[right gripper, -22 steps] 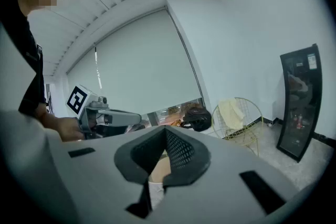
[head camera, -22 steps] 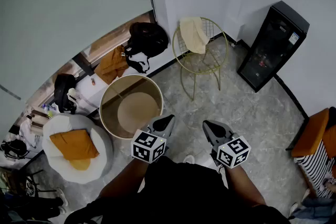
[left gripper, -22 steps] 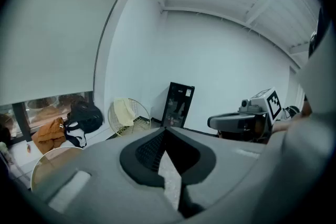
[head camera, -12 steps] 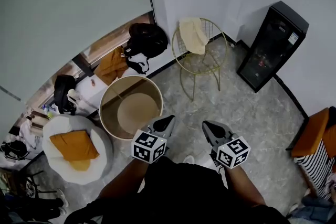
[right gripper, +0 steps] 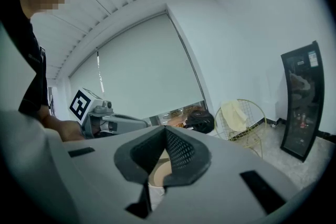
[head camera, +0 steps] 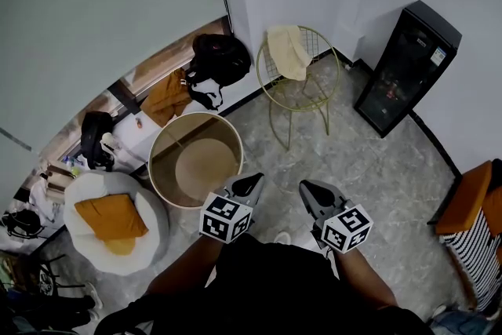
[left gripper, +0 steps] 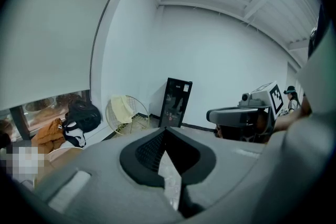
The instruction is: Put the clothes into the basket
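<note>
— Cream cloth (head camera: 289,51) hangs on the wire chair (head camera: 302,94), well ahead of both my claws. The basket (head camera: 161,157) looks empty, so I judge nothing is done yet.
— Where's the basket?
— Just ahead and left of my left claw (head camera: 249,182).
— And your hands?
— Low, close to my body, side by side. Left claw and right claw (head camera: 308,190) point forward, jaws pressed together on nothing.
</note>
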